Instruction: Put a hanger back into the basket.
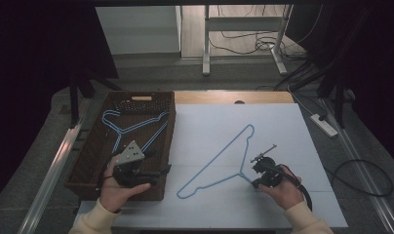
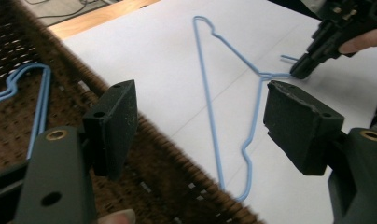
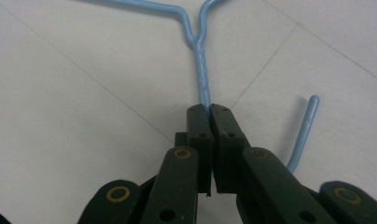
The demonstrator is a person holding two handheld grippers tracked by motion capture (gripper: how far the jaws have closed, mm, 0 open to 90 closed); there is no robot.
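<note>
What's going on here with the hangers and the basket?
A person holds a gripper in each hand. The right gripper is shut on the neck of a blue hanger lying flat on the white sheet. The left gripper is open, held over the near edge of the basket, which already holds other blue hangers.

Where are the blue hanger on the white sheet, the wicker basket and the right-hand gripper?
blue hanger (image 1: 219, 157), high view, on its long straight bar.
wicker basket (image 1: 169, 127), high view, on its right wall.
right gripper (image 3: 210, 108), right gripper view, between its fingertips.
</note>
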